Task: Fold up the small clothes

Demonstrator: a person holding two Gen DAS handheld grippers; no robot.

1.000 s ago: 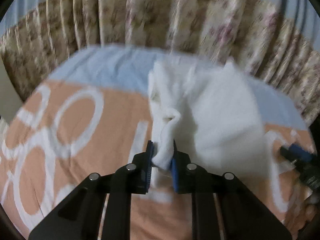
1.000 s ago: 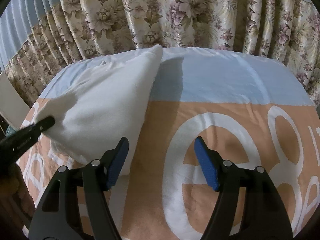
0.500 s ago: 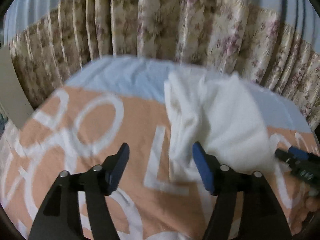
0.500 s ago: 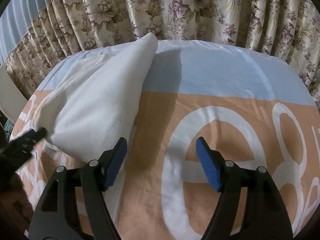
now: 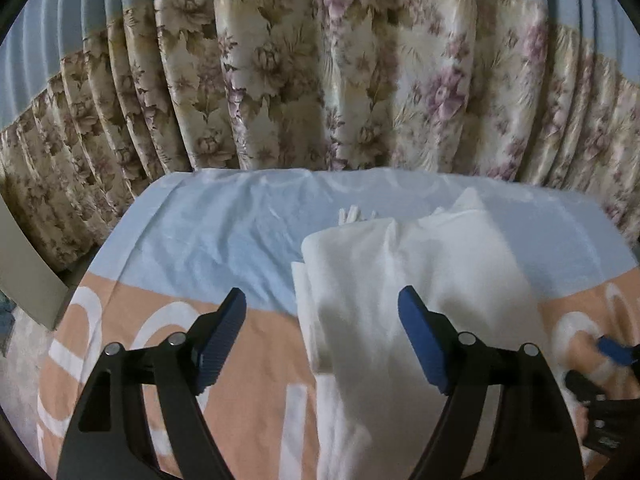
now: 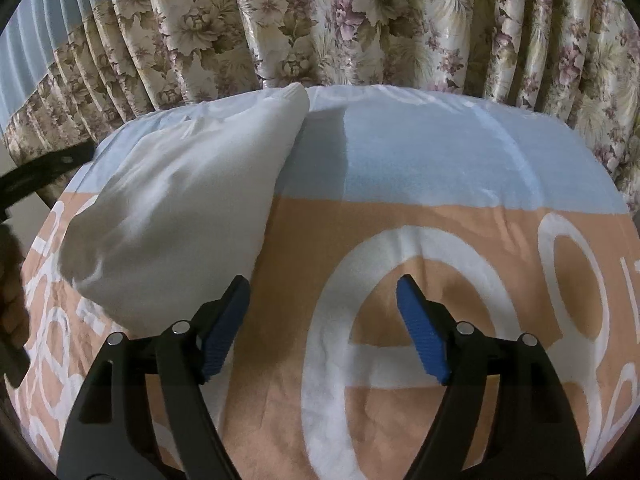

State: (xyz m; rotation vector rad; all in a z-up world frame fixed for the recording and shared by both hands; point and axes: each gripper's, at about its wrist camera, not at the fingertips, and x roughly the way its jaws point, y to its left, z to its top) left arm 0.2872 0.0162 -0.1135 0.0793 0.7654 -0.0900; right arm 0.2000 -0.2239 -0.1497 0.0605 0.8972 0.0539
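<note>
Left wrist view: a peach and pale-blue bed cover with white lettering (image 5: 224,248) ends at the floral pleated curtain (image 5: 320,80) behind it. On it lies the folded white cloth garment (image 5: 400,280), its left edge doubled, bare cover to its left. The left gripper (image 5: 322,334) hangs above it, jaws wide apart. The right gripper (image 6: 322,328) is likewise spread, the garment (image 6: 180,208) left of it.

Floral curtain (image 5: 360,80) behind; orange & lt-blue bedsheet (image 6: 420,168) w/ big white letters covers the surface.
</note>
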